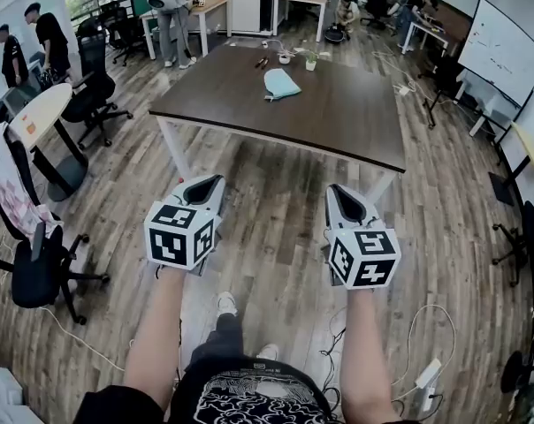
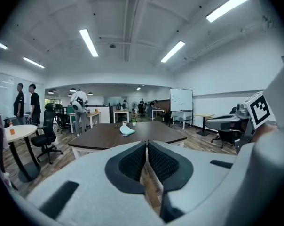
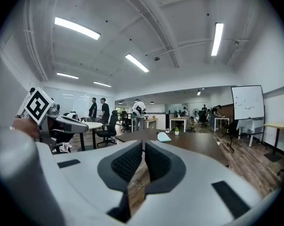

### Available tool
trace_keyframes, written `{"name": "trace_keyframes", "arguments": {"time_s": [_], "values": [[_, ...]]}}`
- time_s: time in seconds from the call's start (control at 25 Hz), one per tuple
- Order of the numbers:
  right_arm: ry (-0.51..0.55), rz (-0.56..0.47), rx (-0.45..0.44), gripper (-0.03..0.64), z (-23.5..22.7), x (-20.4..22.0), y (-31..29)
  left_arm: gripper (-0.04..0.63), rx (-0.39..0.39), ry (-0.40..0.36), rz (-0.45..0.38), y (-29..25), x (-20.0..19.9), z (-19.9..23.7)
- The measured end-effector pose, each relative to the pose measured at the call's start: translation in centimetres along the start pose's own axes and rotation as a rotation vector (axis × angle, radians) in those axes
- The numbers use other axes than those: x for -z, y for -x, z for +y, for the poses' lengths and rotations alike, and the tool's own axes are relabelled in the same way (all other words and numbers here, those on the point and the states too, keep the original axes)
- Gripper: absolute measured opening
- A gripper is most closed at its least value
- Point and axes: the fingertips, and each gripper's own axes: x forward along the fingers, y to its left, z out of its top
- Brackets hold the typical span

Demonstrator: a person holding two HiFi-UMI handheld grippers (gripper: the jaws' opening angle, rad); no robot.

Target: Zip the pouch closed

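A light blue pouch (image 1: 281,83) lies on the far half of a dark brown table (image 1: 338,122); it shows small in the left gripper view (image 2: 127,131) and in the right gripper view (image 3: 164,136). My left gripper (image 1: 216,180) and right gripper (image 1: 334,189) are held side by side over the wooden floor, well short of the table's near edge, both pointing toward it. Both are shut with nothing between their jaws. The pouch's zipper is too small to make out.
Small items and a potted plant (image 1: 311,61) sit at the table's far end. Black office chairs (image 1: 95,82) and a round white table (image 1: 39,113) stand at the left, a whiteboard (image 1: 501,49) at the right. Cables (image 1: 417,343) trail on the floor. People stand far off.
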Motion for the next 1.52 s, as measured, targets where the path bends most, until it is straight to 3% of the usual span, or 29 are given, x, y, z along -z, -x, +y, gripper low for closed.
{"name": "trace_keyframes", "arguments": {"time_s": [0.52,0.64,1.0,1.12,1.52], "values": [[-0.017,0.039,0.045,0.091,-0.4,0.2,-8.9,0.020,0.028,0.019,0.001,-6.7,-0.9,7.6],[-0.021,0.048,0.057,0.114,-0.7,-0.2,-11.6,0.089,0.043,0.031,0.005,-8.8,-1.4,9.7],[-0.036,0.062,0.121,0.205,-1.2,-1.2,-18.1,0.118,0.063,0.052,0.005,-14.7,-2.9,16.0],[-0.063,0.061,0.139,0.262,-1.7,-1.4,-19.7,0.181,0.074,0.054,0.009,-16.5,-3.4,17.4],[-0.082,0.057,0.205,0.402,-2.2,-2.4,-24.7,0.304,0.096,0.037,0.009,-21.1,-4.5,21.9]]}}
